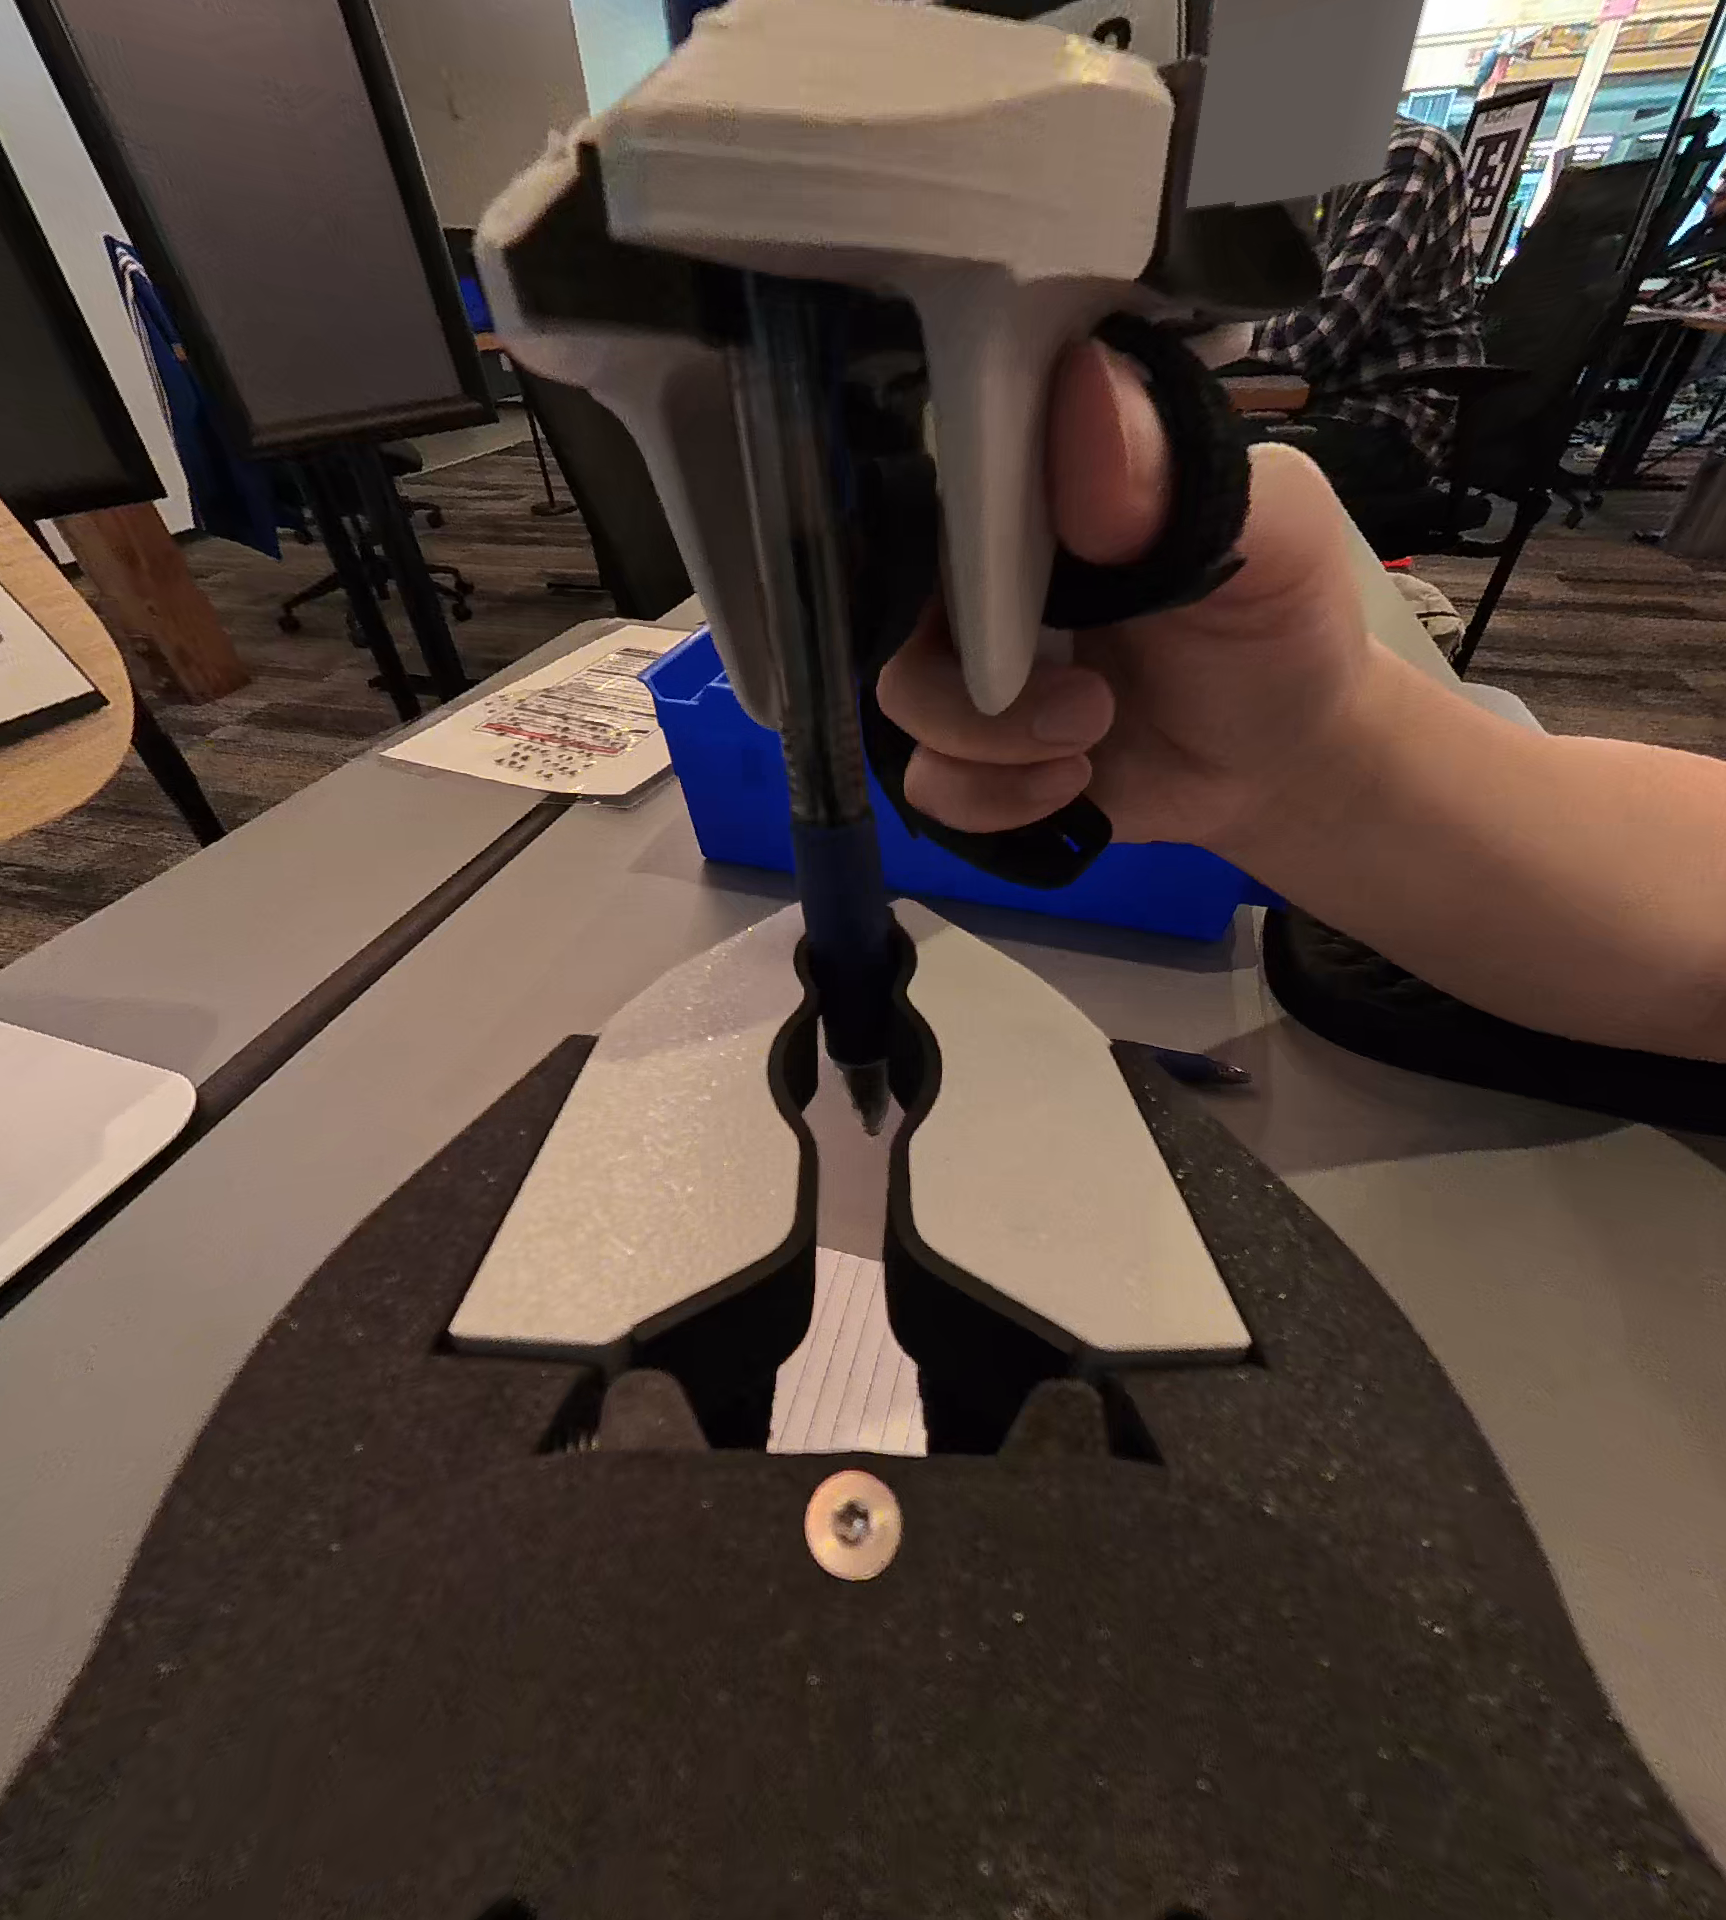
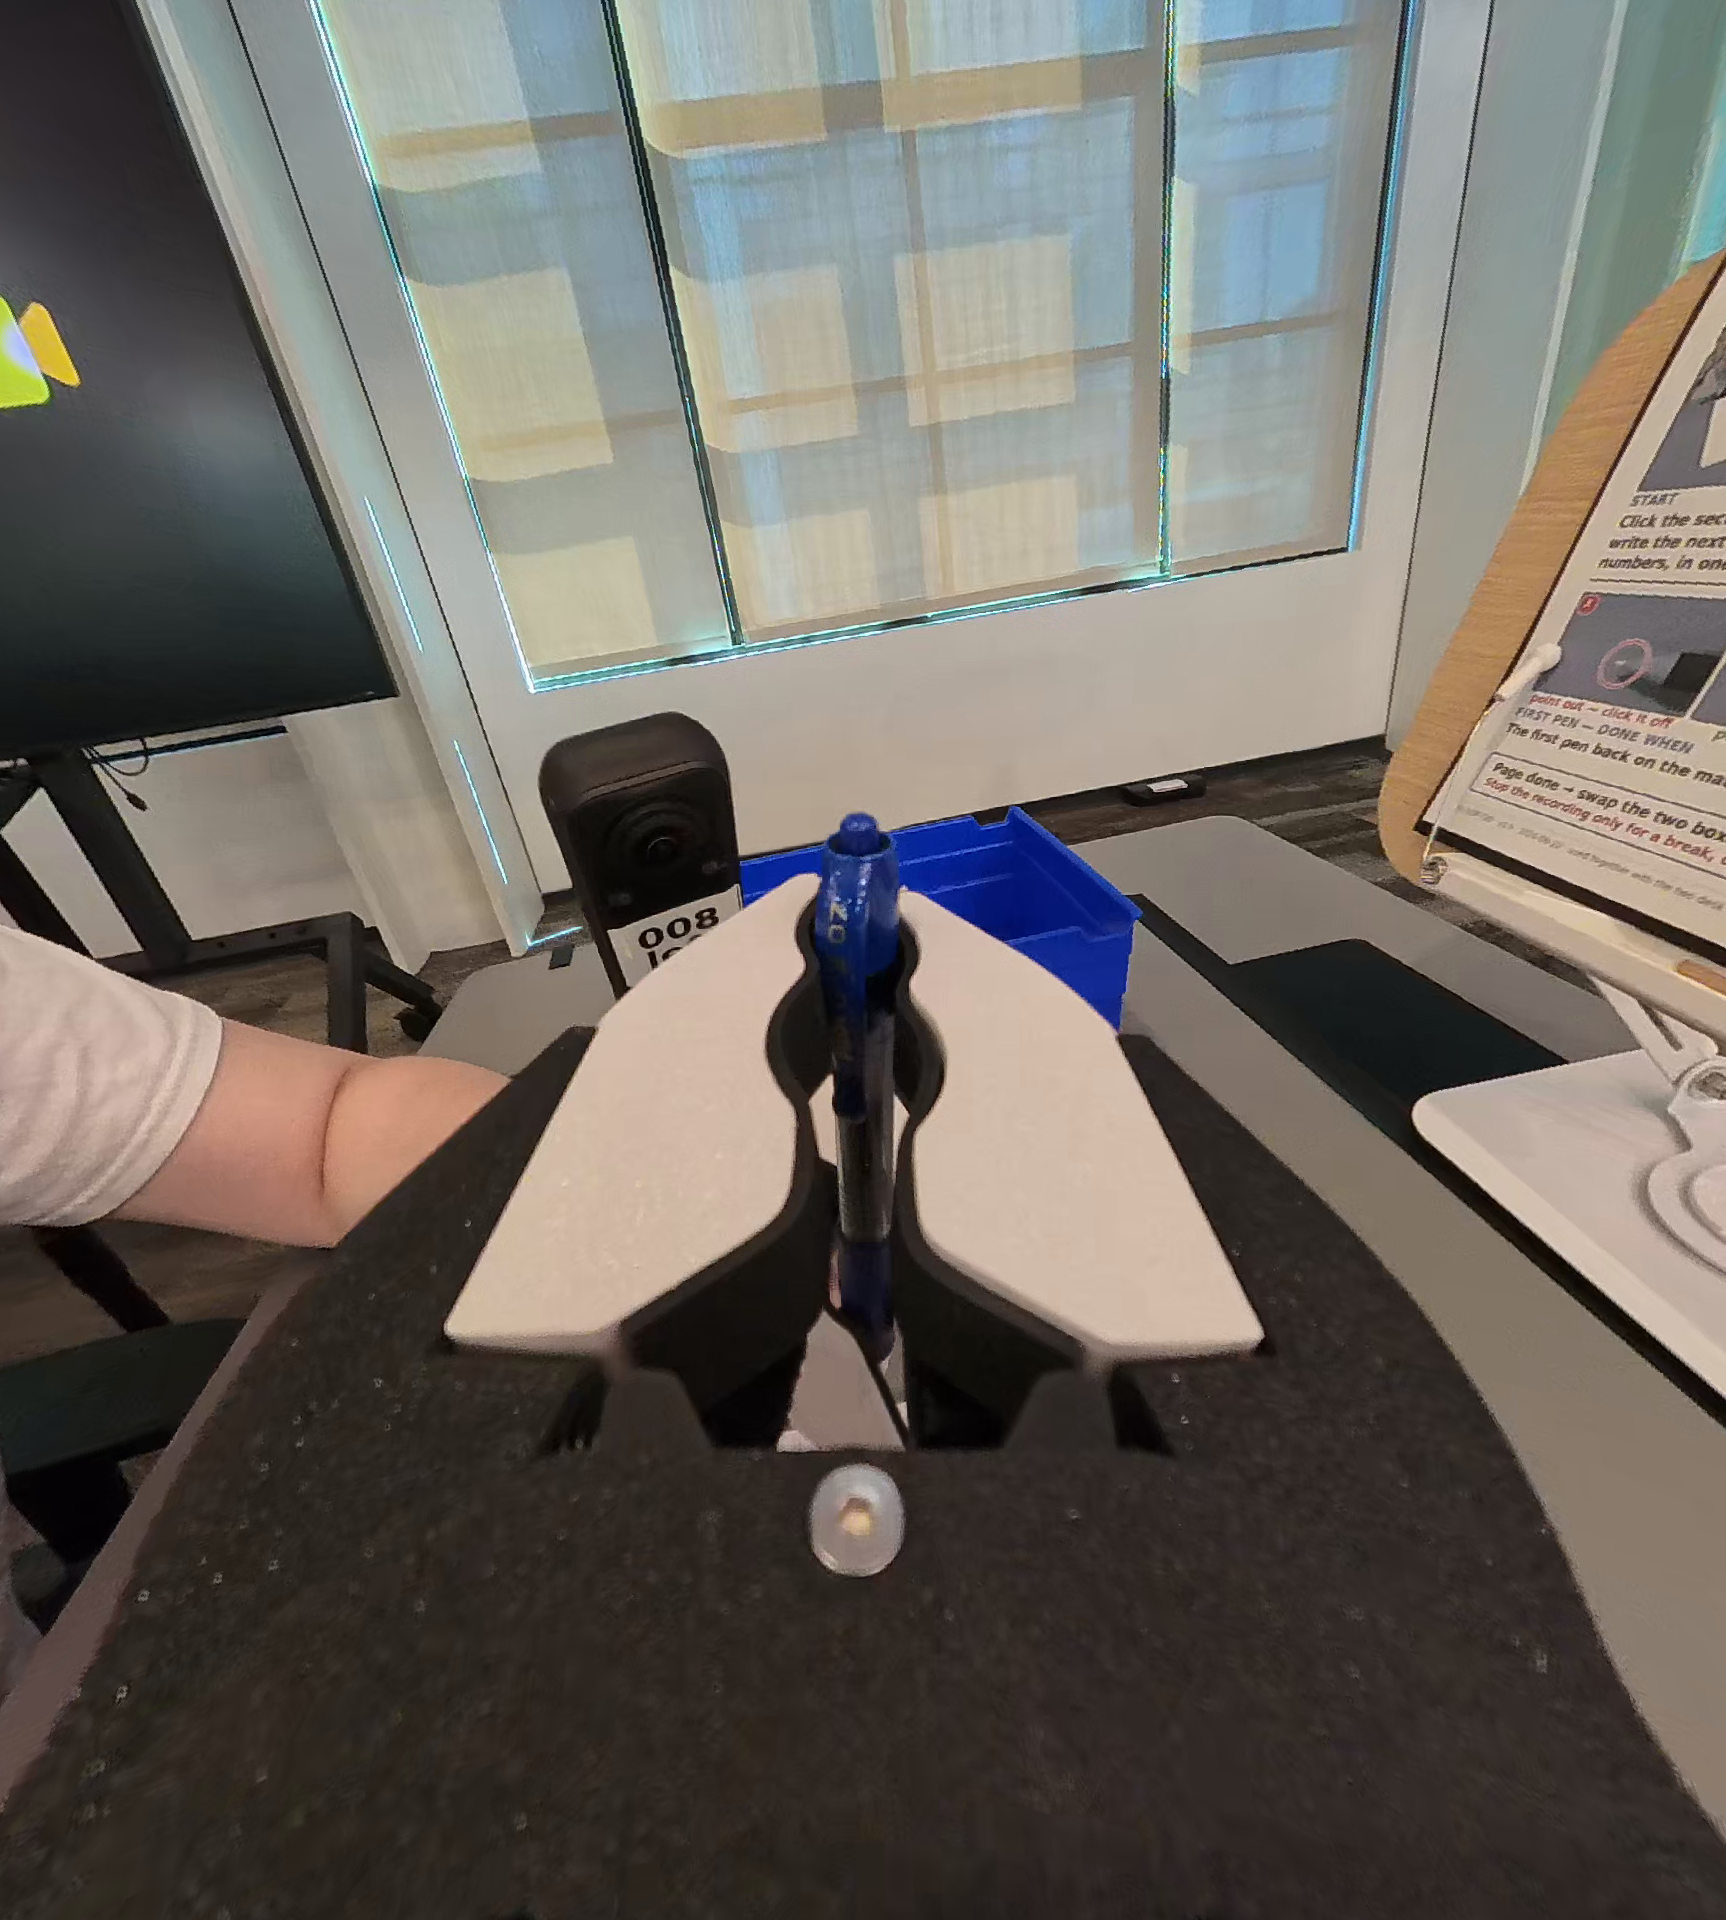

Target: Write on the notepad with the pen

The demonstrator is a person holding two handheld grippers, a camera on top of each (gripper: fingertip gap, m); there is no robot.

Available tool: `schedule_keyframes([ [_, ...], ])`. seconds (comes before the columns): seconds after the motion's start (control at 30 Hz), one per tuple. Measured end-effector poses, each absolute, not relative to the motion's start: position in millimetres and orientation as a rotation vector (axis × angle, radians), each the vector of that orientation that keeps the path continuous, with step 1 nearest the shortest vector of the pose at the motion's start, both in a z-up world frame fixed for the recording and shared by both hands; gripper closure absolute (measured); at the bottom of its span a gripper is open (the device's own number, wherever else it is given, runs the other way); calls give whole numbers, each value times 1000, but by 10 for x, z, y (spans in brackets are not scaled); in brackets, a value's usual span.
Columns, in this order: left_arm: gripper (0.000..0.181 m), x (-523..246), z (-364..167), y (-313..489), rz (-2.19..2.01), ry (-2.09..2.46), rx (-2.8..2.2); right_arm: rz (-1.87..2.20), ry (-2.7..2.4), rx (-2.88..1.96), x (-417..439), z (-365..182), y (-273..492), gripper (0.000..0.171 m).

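A blue pen hangs upright with its point down. My right gripper, held by a hand, is shut on its clear barrel from above. In the right wrist view the pen lies along the gap between the right gripper's fingers, clicker end outward. My left gripper has its fingertips closed around the pen's blue grip, and the point shows in the round notch. The notepad's lined paper shows through the gap below the left fingers.
A blue bin stands behind the pen on the grey table. A second pen lies by a black mat. There is a laminated sheet, a white stand base, a black camera and an instruction board. One gripper's finger ends stand about 10 cm off the other's.
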State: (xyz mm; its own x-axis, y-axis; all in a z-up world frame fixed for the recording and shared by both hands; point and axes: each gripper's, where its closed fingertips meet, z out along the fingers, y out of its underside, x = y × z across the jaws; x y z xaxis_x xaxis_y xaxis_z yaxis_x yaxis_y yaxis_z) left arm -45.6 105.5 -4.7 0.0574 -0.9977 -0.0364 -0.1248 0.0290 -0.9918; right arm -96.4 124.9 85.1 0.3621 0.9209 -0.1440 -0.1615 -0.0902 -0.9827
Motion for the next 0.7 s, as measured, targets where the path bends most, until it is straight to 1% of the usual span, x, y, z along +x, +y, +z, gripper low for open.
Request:
schedule_keyframes([
  [0.1, 170, -481, -47, 1096, -1044, 1279, -1302, 1037, -767, -1353, -929, 834, 1278, 165],
  [0.2, 155, -644, 139, 1280, -1012, 1202, -1308, 951, -739, -1352, -794, 832, 1363, 165],
  [0.23, 146, -701, 159, 1369, -986, 1184, -1350, 934, -728, -1356, -755, 817, 1397, 165],
  [0.27, 143, -747, 130, 1444, -952, 1188, -1407, 912, -729, -1375, -738, 759, 1440, 165],
  [0.3, 152, -784, 101, 1492, -931, 1196, -1446, 880, -735, -1405, -735, 660, 1498, 165],
  [0.4, 151, -807, 145, 1461, -1087, 1169, -1436, 883, -692, -1433, -722, 459, 1638, 165],
  [0.47, 146, -782, 109, 1303, -1275, 1245, -1459, 902, -659, -1430, -692, 420, 1686, 165],
  [0.53, 149, -802, 65, 1313, -1367, 1251, -1522, 852, -665, -1449, -658, 340, 1736, 165],
  [0.57, 159, -823, 78, 1407, -1392, 1169, -1550, 828, -672, -1466, -649, 287, 1761, 165],
  [0.6, 177, -858, 88, 1523, -1413, 1061, -1576, 817, -678, -1475, -646, 246, 1778, 165],
  [0.63, 181, -889, 83, 1607, -1428, 987, -1589, 828, -683, -1484, -654, 213, 1783, 165],
  [0.7, 181, -889, -46, 1649, -1380, 1016, -1629, 865, -677, -1462, -667, 229, 1768, 165],
])
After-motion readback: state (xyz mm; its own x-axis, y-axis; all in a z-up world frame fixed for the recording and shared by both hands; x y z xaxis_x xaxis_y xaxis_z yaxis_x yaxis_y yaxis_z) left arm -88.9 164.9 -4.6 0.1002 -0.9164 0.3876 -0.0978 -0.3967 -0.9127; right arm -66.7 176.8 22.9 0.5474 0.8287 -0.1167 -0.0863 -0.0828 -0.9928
